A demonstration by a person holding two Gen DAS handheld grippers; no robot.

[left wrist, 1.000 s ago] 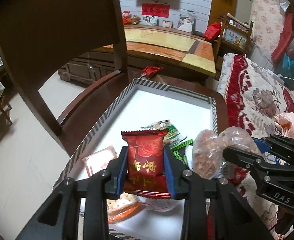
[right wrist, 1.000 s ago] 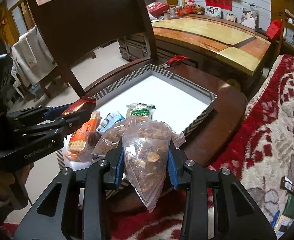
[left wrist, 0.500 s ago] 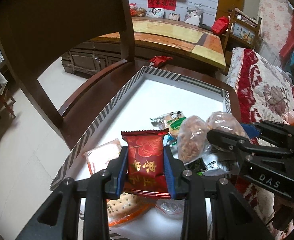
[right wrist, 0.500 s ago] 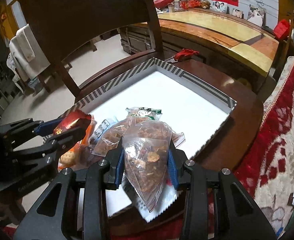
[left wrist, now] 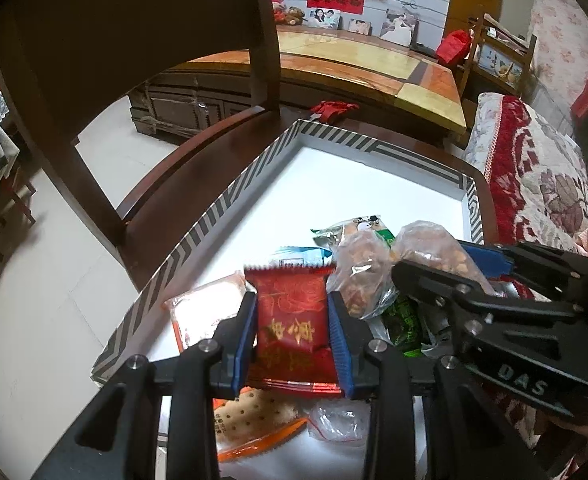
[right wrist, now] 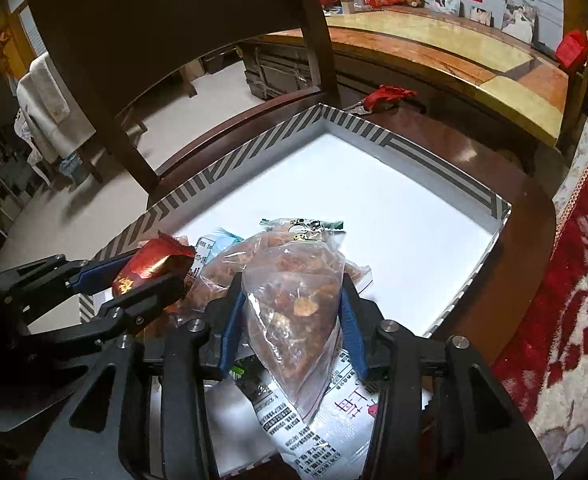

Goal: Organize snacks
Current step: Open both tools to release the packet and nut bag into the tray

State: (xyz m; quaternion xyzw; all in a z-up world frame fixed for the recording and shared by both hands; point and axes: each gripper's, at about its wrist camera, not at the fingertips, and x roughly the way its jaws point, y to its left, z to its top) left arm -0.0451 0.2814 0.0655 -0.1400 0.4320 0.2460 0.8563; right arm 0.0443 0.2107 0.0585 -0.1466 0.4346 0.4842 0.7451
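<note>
My left gripper [left wrist: 291,312] is shut on a red snack packet with gold writing [left wrist: 291,320] and holds it over the near part of a shallow white tray with a striped rim [left wrist: 221,204]. My right gripper [right wrist: 291,300] is shut on a clear bag of brown snacks [right wrist: 294,304] just right of it, also over the tray [right wrist: 434,164]. The right gripper shows in the left wrist view [left wrist: 434,264], the left in the right wrist view [right wrist: 149,276]. Loose snacks lie below: a cracker pack [left wrist: 253,416], a green packet [left wrist: 404,320], a white printed pack [right wrist: 326,420].
The tray sits on a dark wooden chair seat [left wrist: 165,176] with a tall backrest [left wrist: 113,40] at the far left. A red patterned sofa cover [right wrist: 566,280] lies to the right. A long wooden table [left wrist: 374,68] stands behind. Red-handled scissors [right wrist: 382,98] lie past the tray's far corner.
Both grippers have moved forward over the tray with their snacks held. The right gripper has come in from the sofa side, close beside the left one.
</note>
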